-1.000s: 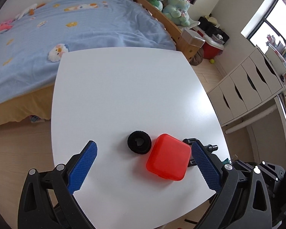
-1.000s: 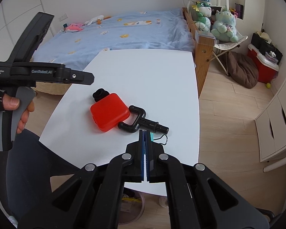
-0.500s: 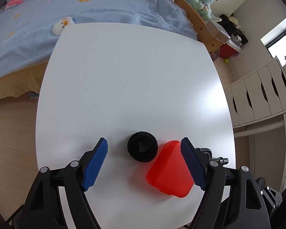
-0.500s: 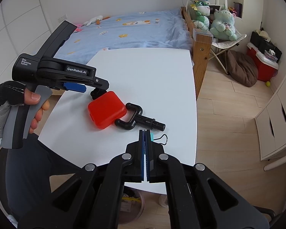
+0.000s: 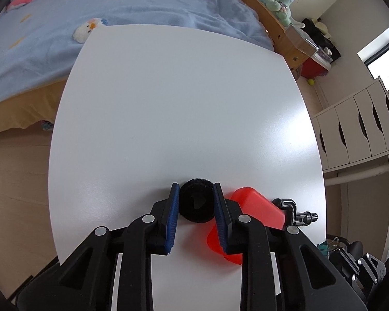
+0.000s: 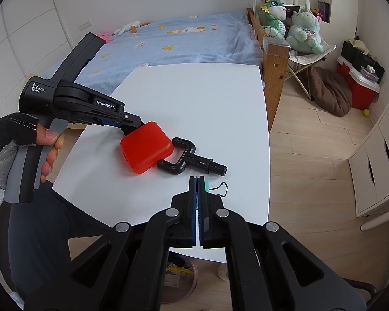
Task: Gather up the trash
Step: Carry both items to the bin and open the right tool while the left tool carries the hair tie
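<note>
Black fuzzy ring: sat on white surface, touching red case.
Left gripper: clamped on ring.
Right gripper: fully closed, nothing held.

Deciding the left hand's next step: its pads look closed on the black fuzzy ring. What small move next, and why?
Probably lift the left gripper straight up a little. Its blue pads sit on both sides of the black fuzzy ring, which lies right beside the red case on the white table; a vertical lift should avoid dragging the case.
</note>
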Demonstrator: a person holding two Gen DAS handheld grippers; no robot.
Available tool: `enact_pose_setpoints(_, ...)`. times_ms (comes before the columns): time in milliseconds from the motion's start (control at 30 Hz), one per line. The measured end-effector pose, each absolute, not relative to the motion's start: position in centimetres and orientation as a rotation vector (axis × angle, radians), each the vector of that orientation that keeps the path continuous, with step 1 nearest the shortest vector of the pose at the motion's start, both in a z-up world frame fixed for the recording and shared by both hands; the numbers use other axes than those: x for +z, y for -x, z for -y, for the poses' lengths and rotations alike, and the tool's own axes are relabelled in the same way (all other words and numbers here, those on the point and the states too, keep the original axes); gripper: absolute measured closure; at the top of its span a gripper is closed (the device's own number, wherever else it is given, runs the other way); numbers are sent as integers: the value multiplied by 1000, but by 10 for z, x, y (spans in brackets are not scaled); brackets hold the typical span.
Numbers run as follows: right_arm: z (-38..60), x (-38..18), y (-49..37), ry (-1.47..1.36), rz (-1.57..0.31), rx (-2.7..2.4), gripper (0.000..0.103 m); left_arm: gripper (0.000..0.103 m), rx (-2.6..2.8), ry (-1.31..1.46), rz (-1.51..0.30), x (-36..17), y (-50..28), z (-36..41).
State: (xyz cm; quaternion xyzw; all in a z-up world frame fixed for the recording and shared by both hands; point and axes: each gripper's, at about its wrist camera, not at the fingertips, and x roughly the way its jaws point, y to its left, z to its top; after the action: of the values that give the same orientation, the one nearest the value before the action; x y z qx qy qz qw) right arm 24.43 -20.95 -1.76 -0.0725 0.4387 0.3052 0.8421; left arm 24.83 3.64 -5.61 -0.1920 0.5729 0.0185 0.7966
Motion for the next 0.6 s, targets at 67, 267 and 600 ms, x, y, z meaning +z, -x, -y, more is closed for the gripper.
enact_pose_setpoints(67, 209, -17, -244, 153, -925, 646, 102, 78, 35, 406, -1217, -54, -246, -37)
enact_pose_setpoints(267, 207, -14, -246, 157, -917, 653, 102, 79, 13, 360, -1165, -42, -233, -38)
enact_pose_setpoints(600, 200, -5, -237, 165, -897, 675, 102, 79, -32, 244, -1048, -11, -198, -35)
